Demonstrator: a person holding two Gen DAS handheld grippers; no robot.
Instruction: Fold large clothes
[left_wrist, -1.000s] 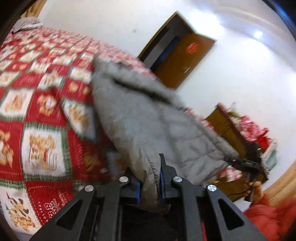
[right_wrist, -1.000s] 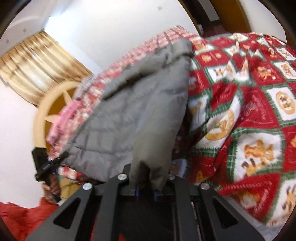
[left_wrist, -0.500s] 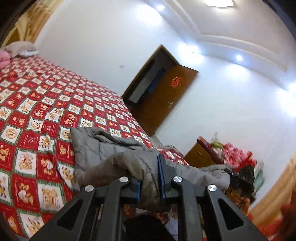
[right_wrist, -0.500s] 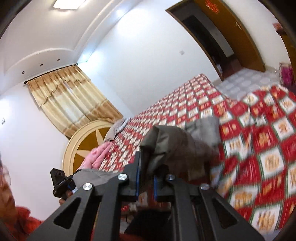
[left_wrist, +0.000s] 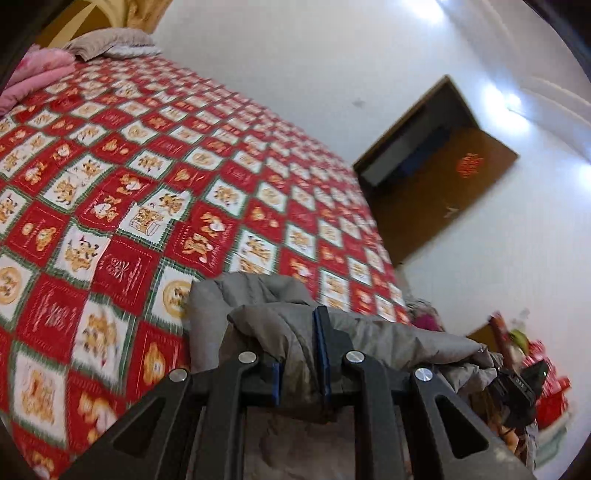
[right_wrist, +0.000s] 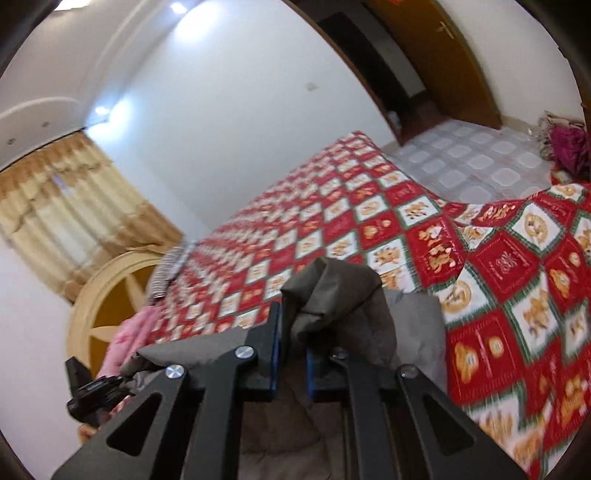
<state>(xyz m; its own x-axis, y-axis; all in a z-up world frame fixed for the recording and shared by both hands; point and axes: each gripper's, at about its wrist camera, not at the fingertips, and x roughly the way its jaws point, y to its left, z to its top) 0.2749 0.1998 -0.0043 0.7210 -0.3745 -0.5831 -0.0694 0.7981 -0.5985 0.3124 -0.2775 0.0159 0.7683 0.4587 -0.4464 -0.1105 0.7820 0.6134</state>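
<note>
Left wrist, tool (left_wrist: 298, 345) clamping grey jacket (left_wrist: 369, 332)

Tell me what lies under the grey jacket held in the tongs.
Under the grey jacket lies the red patterned bedspread, visible all around it. The part of the bedspread directly beneath the bunched fabric is covered and cannot be seen.

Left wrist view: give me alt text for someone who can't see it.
The left gripper is shut on a bunched fold of a grey padded jacket, held above a bed with a red-and-white patterned bedspread. A brown door stands open beyond.
</note>
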